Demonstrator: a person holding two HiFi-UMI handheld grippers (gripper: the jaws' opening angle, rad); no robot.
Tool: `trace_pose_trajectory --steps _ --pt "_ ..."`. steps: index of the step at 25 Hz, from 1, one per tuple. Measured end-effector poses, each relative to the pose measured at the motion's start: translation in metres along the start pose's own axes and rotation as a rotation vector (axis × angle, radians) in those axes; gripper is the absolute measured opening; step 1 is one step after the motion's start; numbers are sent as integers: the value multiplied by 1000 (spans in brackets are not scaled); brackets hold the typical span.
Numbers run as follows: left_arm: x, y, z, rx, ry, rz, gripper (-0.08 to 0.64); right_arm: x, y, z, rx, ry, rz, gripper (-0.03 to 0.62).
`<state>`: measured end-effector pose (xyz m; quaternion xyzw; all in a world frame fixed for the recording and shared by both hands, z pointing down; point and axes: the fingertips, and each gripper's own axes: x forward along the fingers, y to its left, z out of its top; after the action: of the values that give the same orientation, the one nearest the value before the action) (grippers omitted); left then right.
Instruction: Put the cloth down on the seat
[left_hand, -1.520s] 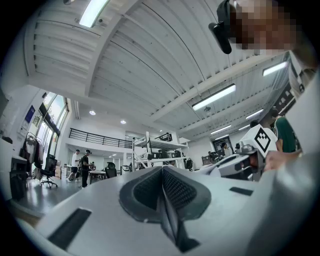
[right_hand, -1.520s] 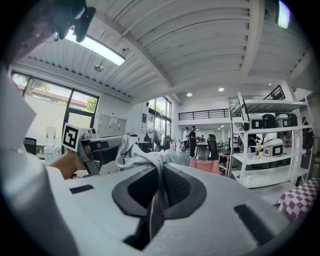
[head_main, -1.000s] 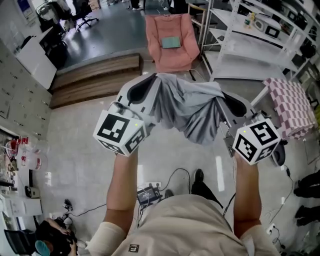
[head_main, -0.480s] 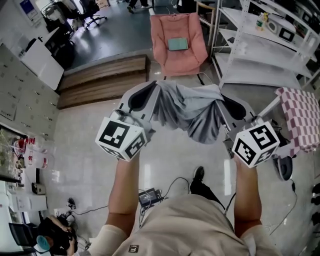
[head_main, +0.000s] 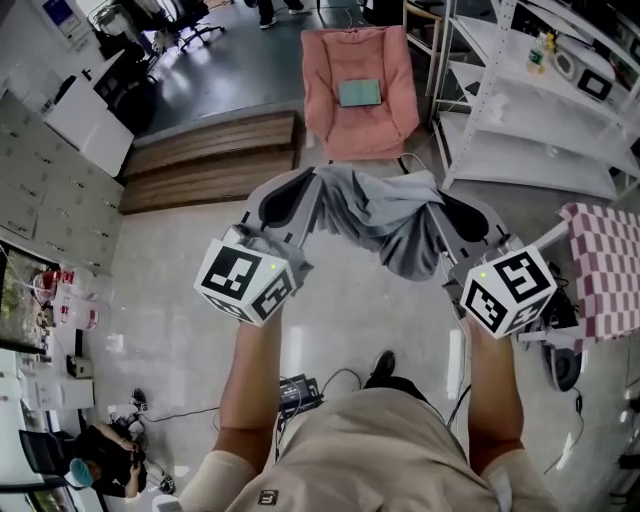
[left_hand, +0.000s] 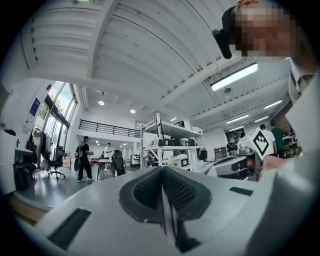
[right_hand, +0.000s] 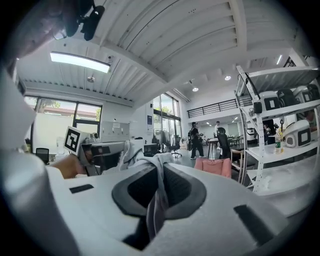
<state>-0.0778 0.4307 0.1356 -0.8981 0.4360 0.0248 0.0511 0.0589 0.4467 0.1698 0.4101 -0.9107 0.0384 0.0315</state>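
A grey cloth (head_main: 378, 218) hangs slack in the air between my two grippers, above the floor. My left gripper (head_main: 313, 173) is shut on its left end. The right gripper (head_main: 440, 193) is shut on its right end. In the right gripper view a fold of the cloth (right_hand: 157, 197) runs down between the closed pads (right_hand: 176, 189). The left gripper view shows that gripper's (left_hand: 162, 171) jaws closed with only a thin pale sliver between them. Ahead stands the pink seat (head_main: 335, 105) with a teal flat item (head_main: 360, 93) on its cushion. The seat (right_hand: 215, 166) also shows in the right gripper view.
A white shelf rack (head_main: 530, 110) stands right of the seat. A pink checkered table top (head_main: 605, 262) is at the far right. A low wooden step (head_main: 210, 160) lies to the left. Cables and a power box (head_main: 300, 388) lie by the person's feet. Another person (head_main: 100, 470) crouches at lower left.
The person has walked forward: the seat sits slightly lower and nearer in view and the checkered table has slid to the right edge. Both grippers keep their hold on the cloth.
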Motion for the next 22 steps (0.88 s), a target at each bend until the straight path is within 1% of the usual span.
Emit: trace_pose_trajectory --steps 5,7,9,14,19,22 --pt "78 -14 -9 11 18 14 14 3 -80 -3 27 -14 23 11" --pt "98 -19 -12 18 26 12 14 4 -100 0 31 -23 25 11" --pt "104 -22 -10 23 32 2 14 3 -105 5 31 -35 20 11" --pt "102 -26 -2 37 26 -31 14 -2 -98 13 32 -52 -1 11" --pt "128 -25 0 39 25 -43 14 -1 -126 10 35 -56 -31 11" --pt "140 -13 -6 32 2 -62 14 8 -134 6 35 -47 -48 11"
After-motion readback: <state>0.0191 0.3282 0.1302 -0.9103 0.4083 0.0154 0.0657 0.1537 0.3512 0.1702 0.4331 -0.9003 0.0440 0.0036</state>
